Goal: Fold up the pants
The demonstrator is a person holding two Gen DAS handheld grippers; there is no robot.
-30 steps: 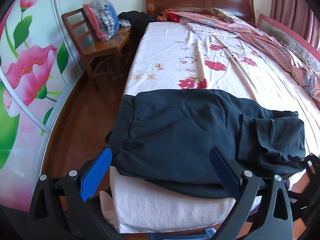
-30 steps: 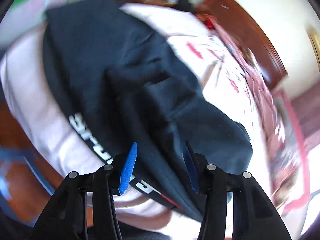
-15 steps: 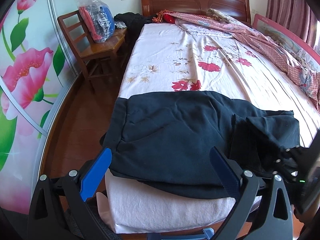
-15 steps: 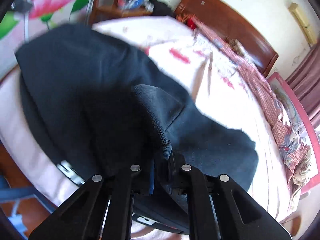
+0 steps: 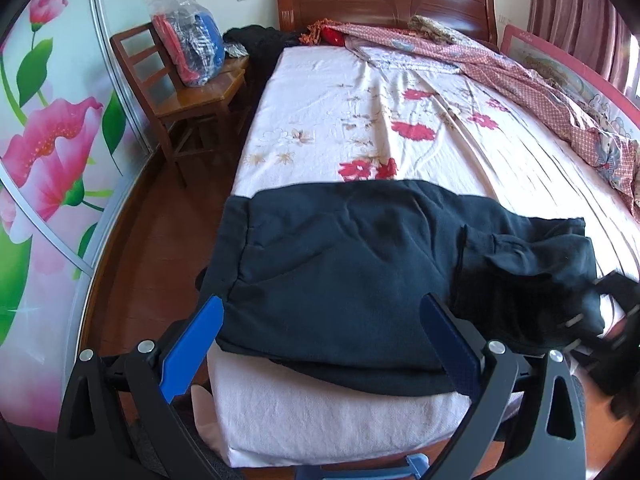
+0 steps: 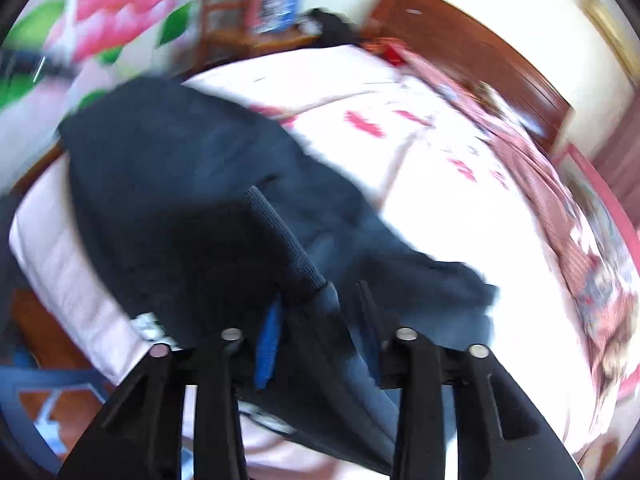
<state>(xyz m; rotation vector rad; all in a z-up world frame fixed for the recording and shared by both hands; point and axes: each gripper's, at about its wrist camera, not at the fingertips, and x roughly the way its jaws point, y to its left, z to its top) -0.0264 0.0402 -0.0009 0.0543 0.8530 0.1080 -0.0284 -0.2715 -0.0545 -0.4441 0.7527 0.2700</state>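
While my left gripper [image 5: 320, 344] hangs wide apart, holding nothing, my right gripper [image 6: 316, 320] pinches the pants' [image 5: 360, 272] ribbed edge; they lie across the bed's [image 5: 360, 120] foot edge, with bare sheet beyond.

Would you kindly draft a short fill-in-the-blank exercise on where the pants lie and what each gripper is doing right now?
1. The dark navy fabric pants lie across the foot of the floral-sheeted ____.
2. The left gripper hovers with its blue-padded fingers ____.
3. The right gripper pinches the pants' ribbed ____.
4. The plastic-wrapped bundle sits on a wooden ____.

Missing words: bed; open; cuff; chair
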